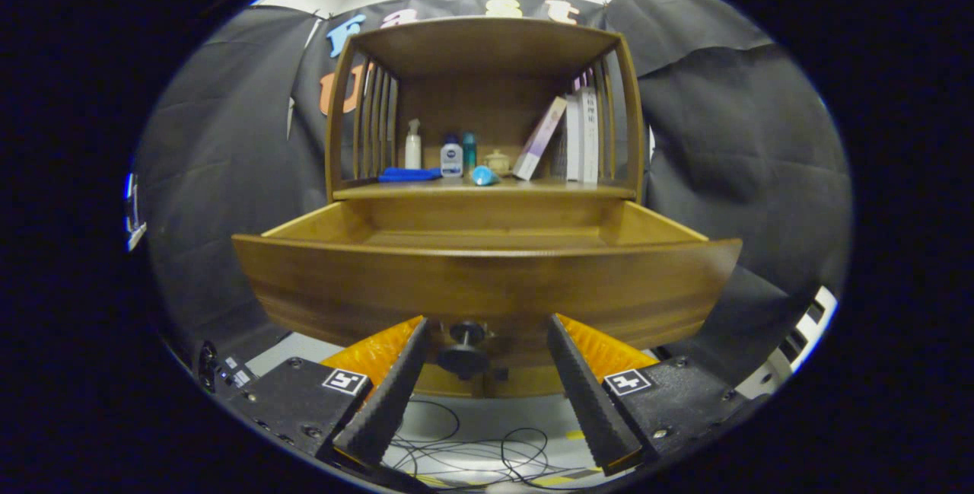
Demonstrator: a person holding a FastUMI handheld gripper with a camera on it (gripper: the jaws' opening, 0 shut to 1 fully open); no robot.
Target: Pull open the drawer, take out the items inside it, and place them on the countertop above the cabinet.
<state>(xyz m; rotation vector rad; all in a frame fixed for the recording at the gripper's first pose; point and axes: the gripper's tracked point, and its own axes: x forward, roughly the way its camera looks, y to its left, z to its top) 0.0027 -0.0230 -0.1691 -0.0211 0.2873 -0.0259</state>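
The wooden cabinet's drawer (487, 281) stands pulled out toward me. Its dark round knob (466, 336) hangs under the front panel, between my fingers. My gripper (488, 323) is open, with a finger on each side of the knob and a gap to it on both sides. The strip of drawer floor (487, 238) that shows is bare wood, and the front panel hides the nearer part. On the countertop (548, 188) above lie a blue cloth (409, 173) and a small blue object (484, 175).
Also on the countertop are a white pump bottle (412, 145), a small blue-labelled bottle (451, 157), a teal bottle (469, 150), a small pale jar (498, 161) and leaning books (578, 136). Slatted sides and a top shelf enclose it. Thin cables (487, 448) lie on the floor below.
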